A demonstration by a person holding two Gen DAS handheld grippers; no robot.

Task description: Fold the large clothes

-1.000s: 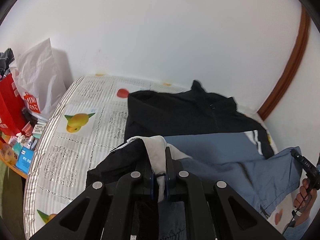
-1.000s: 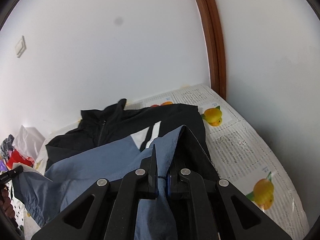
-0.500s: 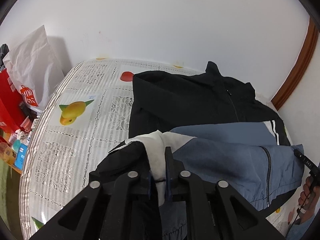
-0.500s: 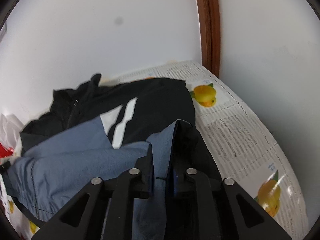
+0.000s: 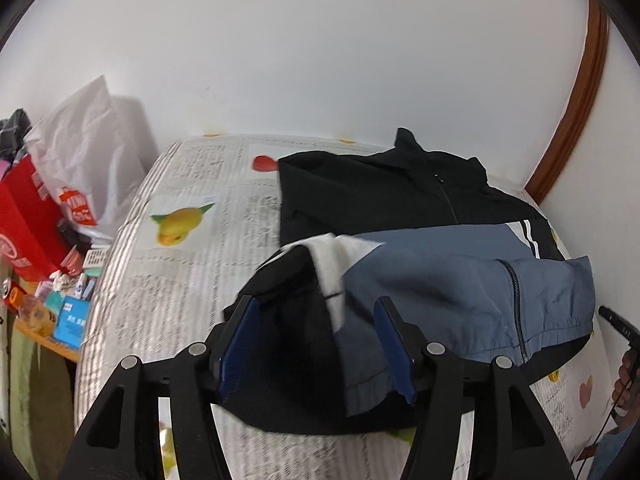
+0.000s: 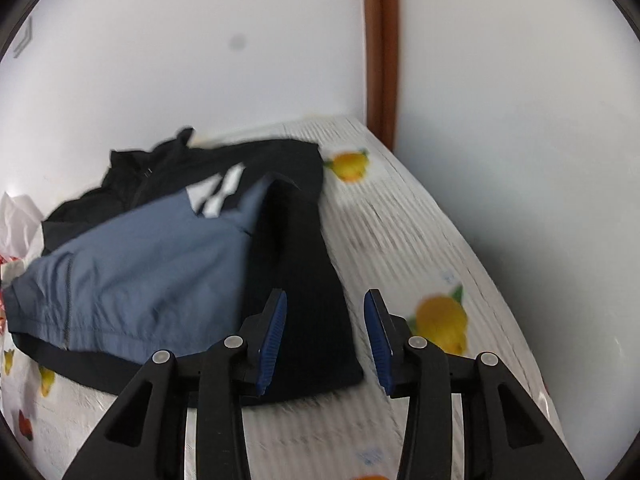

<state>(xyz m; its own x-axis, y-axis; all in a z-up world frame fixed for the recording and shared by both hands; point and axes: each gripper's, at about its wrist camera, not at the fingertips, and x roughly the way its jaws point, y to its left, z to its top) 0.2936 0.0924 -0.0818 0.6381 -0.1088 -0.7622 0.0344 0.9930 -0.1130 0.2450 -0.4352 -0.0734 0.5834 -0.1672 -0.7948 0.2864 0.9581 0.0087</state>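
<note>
Fruit-print bedsheet (image 5: 168,280) under black-and-blue jacket (image 5: 440,280), lower half folded up. My left gripper (image 5: 316,332) and right gripper (image 6: 325,330) jaws opening, fabric dropped between. I'd back off straight, avoid snagging fold.

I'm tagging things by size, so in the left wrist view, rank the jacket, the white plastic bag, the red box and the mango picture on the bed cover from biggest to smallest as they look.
1. jacket
2. white plastic bag
3. red box, partly cut off at the picture's edge, so its rank against the bag is unsure
4. mango picture
</note>
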